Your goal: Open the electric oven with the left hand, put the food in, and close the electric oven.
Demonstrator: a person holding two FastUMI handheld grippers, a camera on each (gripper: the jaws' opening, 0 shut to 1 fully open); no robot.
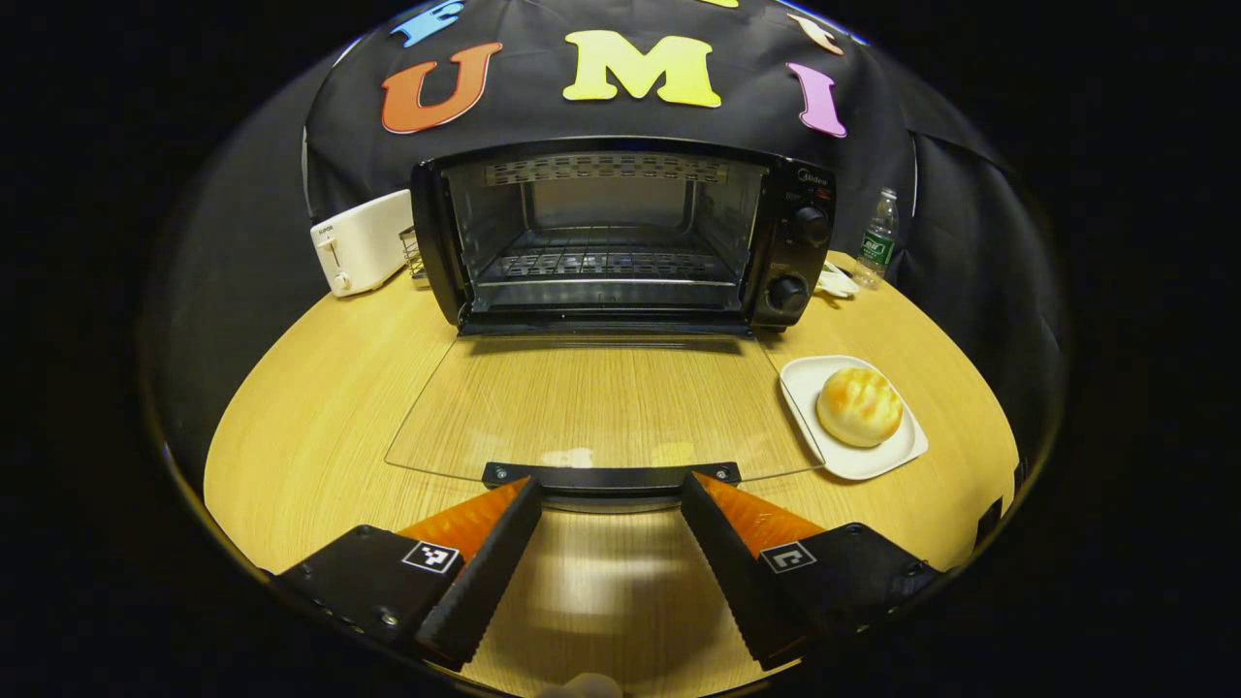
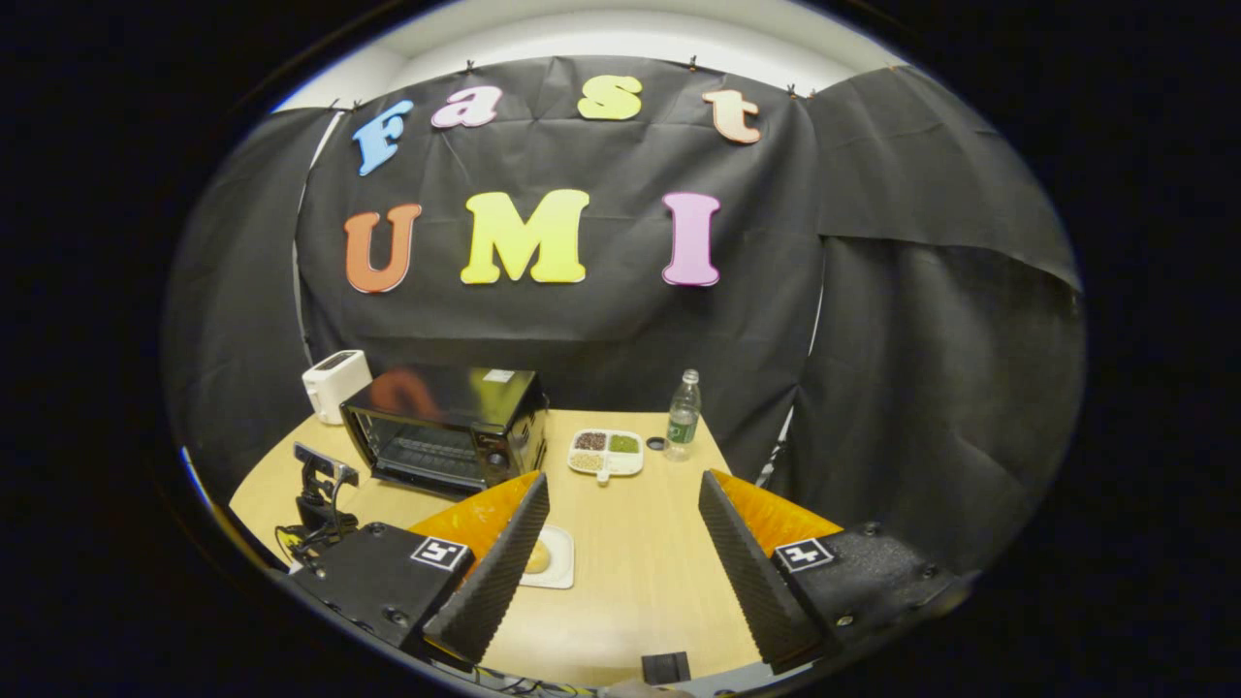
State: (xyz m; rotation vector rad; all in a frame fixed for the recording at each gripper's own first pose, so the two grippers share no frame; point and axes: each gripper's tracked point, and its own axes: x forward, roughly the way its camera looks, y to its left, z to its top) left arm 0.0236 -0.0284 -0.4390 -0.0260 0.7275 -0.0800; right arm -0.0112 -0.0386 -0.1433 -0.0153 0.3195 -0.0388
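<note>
Left of the electric oven [image 1: 611,237] sits a toaster [image 1: 361,242]. Your left hand-held gripper [image 1: 611,504] hangs released at the lowered glass door's handle [image 1: 611,477]; right of the oven, the bun [image 1: 859,406] waits on its plate [image 1: 897,456], and your right hand-held gripper [image 2: 623,514] hovers unclenched above the tabletop [image 2: 630,582].

Left hand-held gripper [image 1: 611,494], right hand-held gripper [image 2: 623,494]: black blocky bodies, ridged wedge fingers, square black-and-white markers, small screws

A staged recording booth, not a real kitchen — black cloth wall [image 2: 582,320] draped behind a wooden table [image 1: 320,427], electric oven [image 1: 620,237] at twelve o'clock, toaster [image 1: 361,242] at ten, water bottle [image 1: 878,238] at two.
</note>
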